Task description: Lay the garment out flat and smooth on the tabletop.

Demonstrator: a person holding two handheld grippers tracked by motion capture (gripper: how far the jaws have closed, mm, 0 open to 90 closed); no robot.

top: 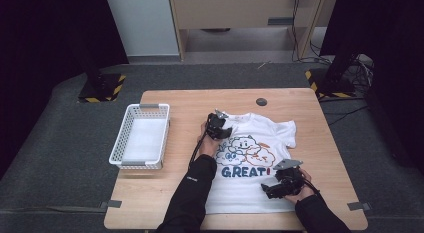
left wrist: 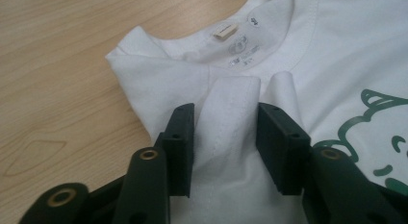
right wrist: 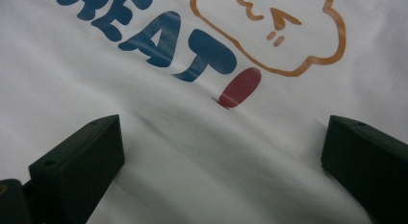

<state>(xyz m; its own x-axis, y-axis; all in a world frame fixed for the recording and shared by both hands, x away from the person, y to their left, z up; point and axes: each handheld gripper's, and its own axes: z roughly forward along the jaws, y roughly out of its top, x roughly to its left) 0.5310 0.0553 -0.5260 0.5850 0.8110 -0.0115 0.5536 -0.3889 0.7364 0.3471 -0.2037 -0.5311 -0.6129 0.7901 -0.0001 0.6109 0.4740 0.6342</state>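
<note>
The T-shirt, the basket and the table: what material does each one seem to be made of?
T-shirt: likely soft cotton knit, matte white; it ridges up between the left gripper's jaws and shows stitched seams.
Basket: probably white plastic, with a moulded lattice wall.
Table: wood or wood-look laminate, pale grain, smooth.

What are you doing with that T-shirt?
A person is working on a white T-shirt spread flat on a wooden table, holding a gripper in each hand. The left gripper has a ridge of cloth near the collar between its fingers. The right gripper hovers open over the lower part. A white basket waits beside it.
</note>
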